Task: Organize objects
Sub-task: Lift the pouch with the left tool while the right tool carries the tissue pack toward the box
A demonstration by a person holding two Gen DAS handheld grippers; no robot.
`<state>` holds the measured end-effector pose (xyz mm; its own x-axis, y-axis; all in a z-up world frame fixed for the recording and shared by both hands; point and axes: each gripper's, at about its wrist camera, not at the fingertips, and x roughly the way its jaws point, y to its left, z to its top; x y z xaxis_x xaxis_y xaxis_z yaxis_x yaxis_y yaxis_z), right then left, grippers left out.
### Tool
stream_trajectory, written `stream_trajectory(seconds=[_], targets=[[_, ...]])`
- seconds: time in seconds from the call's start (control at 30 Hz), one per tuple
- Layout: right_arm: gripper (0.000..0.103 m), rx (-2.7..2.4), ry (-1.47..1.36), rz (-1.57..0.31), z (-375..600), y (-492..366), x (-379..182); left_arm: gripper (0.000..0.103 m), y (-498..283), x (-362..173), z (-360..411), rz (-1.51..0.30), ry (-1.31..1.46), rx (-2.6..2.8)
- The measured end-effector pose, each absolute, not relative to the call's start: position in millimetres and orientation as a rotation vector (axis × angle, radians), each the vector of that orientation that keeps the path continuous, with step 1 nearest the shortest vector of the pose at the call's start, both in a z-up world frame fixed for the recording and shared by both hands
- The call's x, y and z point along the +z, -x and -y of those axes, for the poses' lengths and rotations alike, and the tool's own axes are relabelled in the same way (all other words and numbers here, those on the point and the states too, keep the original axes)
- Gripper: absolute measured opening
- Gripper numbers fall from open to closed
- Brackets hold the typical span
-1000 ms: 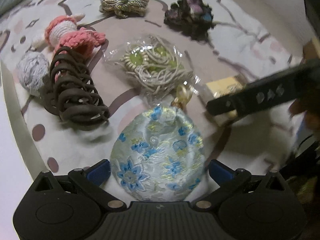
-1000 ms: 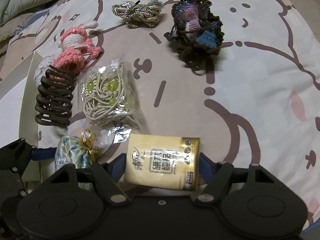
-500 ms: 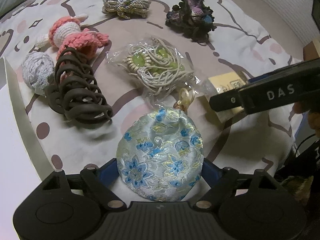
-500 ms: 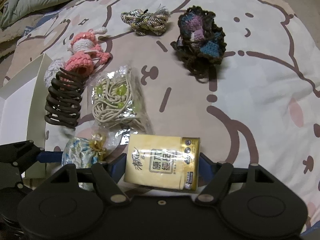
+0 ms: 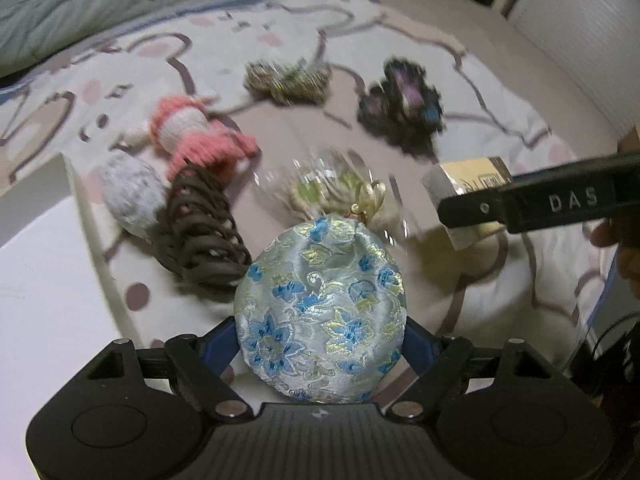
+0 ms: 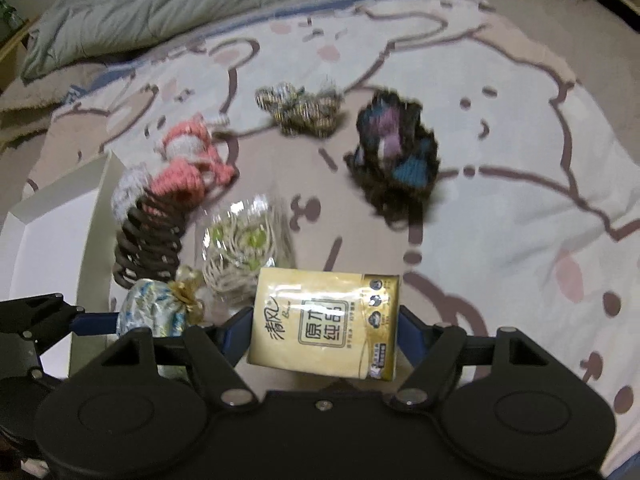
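My left gripper is shut on a pale blue floral brocade pouch with a gold bow and holds it above the bed. My right gripper is shut on a gold tissue pack, also lifted. The pouch also shows in the right wrist view, and the tissue pack in the left wrist view. On the bedsheet lie a brown hair claw, a bag of cream hair ties, a pink crochet doll, a grey ball, a gold cord bundle and a dark crochet piece.
A white open box lies at the left edge of the bed, next to the hair claw. A grey-green duvet is heaped at the far side. The bed's right edge drops off beside the right gripper.
Both grippers have lifted and pulled back with their loads. The pouch and the tissue pack are off the sheet and the view takes in more of the bed and duvet.
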<state>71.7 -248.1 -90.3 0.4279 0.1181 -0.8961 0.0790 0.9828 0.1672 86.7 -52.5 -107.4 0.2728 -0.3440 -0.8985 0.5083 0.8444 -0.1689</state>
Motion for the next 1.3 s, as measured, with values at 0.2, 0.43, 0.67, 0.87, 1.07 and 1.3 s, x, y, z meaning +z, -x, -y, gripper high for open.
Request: stream_trajectory(seconds=[0.2,0.43,0.67,0.87,1.07,1.3], targets=[[0.074,0.045,-0.188,-1.01,248.4,-68.3,-67.6,0.084,-89.6,-80.9,41.9,-1.061,-0.116,-0.513],[0.075,0.077,-0.151,-0.9,237.1,-63.4,-48.5,0.084,-91.0,-53.0,13.3,-0.973,-0.028,-0.43],[0.075,0.125,-0.107,-0.817,222.0,-67.3,-29.3,0.084,-89.8,-23.7,-24.8,-0.898,0.04,-0.327],[0.075,0.168,-0.032,-0.764,200.5,-80.7,-13.4,0.084,-92.8,-3.3,-54.5,-0.856,0.066,-0.254],[0.075,0.224,-0.039,-0.733,168.3,-105.7,5.4,0.084,-100.5,10.8,-84.2,-0.823,0.06,-0.177],[0.075,0.306,-0.005,-0.717,118.8,-136.0,21.6,0.084,-113.0,14.0,-130.8,-0.808,0.079,-0.066]])
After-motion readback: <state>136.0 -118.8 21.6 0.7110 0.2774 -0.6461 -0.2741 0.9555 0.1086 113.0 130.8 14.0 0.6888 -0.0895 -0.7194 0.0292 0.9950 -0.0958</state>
